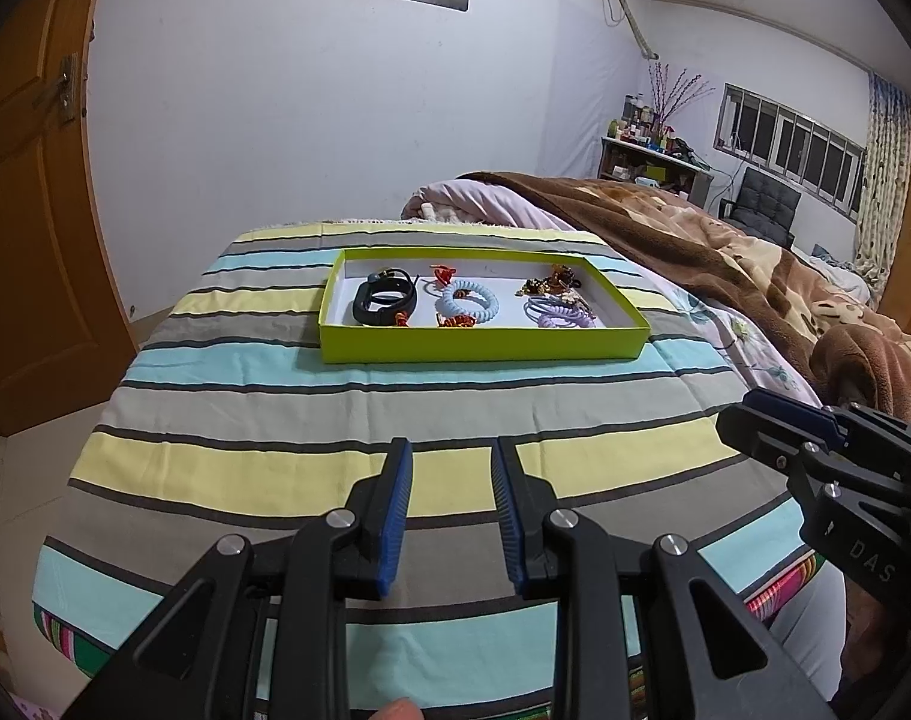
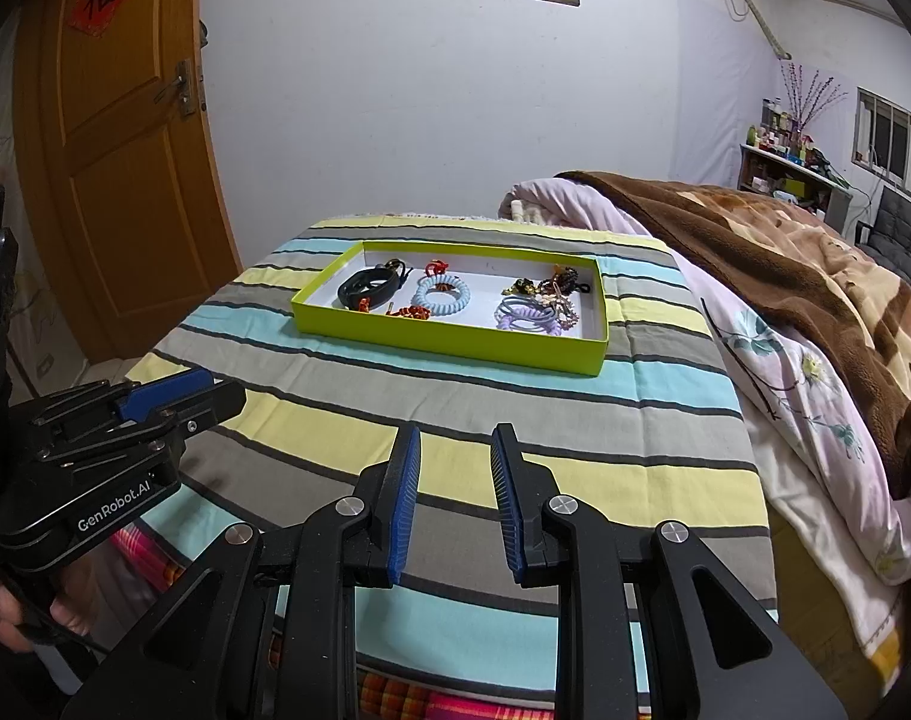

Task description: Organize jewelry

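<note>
Here both tongs, the left gripper and right gripper, hang partly parted and empty above the striped cloth, well short of the jewelry tray.

Bare striped cloth lies between the near edge and the green tray. A brown blanket crowds the right; the tray's far wall looks low.
</note>
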The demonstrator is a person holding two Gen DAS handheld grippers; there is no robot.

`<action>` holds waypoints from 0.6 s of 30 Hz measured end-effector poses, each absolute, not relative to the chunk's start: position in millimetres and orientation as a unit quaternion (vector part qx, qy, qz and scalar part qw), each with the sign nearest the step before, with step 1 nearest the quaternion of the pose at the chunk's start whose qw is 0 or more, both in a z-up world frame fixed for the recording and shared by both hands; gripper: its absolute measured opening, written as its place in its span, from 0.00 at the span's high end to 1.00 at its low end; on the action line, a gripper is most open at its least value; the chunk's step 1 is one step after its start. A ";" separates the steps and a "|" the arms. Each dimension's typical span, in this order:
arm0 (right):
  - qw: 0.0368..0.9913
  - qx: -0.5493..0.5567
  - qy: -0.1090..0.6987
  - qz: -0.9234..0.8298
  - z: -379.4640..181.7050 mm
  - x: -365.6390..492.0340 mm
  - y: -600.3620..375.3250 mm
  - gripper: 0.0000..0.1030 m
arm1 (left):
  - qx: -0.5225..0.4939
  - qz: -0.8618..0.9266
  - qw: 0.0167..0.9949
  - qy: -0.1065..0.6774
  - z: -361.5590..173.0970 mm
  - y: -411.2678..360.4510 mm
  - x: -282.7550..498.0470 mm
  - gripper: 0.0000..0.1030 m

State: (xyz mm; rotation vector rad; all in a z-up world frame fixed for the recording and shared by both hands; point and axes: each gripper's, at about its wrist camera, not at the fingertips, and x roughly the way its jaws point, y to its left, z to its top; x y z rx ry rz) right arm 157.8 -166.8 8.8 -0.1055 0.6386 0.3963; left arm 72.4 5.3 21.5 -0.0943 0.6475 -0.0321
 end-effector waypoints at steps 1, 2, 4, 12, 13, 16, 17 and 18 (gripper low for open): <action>0.929 -0.052 0.312 0.194 8.9 157.9 -166.8 0.76 | -0.047 -0.016 0.947 0.319 21.4 5.4 72.5 0.73; 0.929 -0.052 0.312 0.193 8.8 157.9 -166.8 0.76 | -0.048 -0.016 0.947 0.319 21.4 5.5 72.4 0.72; 0.929 -0.052 0.311 0.193 9.2 158.0 -167.0 0.76 | -0.048 -0.016 0.947 0.318 21.6 6.0 72.1 0.72; 0.929 -0.052 0.311 0.194 9.3 158.4 -166.2 0.76 | -0.043 -0.010 0.948 0.315 22.5 5.1 72.0 0.72; 0.929 -0.053 0.310 0.194 9.5 158.5 -166.1 0.76 | -0.043 -0.010 0.948 0.316 22.2 4.9 72.2 0.72; 0.929 -0.053 0.310 0.194 9.8 158.9 -165.8 0.76 | -0.034 -0.001 0.948 0.316 21.3 3.5 72.4 0.72; 0.929 -0.054 0.310 0.193 10.1 159.0 -166.0 0.76 | -0.034 0.000 0.948 0.316 21.0 3.5 72.5 0.72; 0.929 -0.053 0.310 0.194 10.1 159.5 -166.1 0.76 | -0.035 0.001 0.948 0.316 20.7 3.5 72.5 0.72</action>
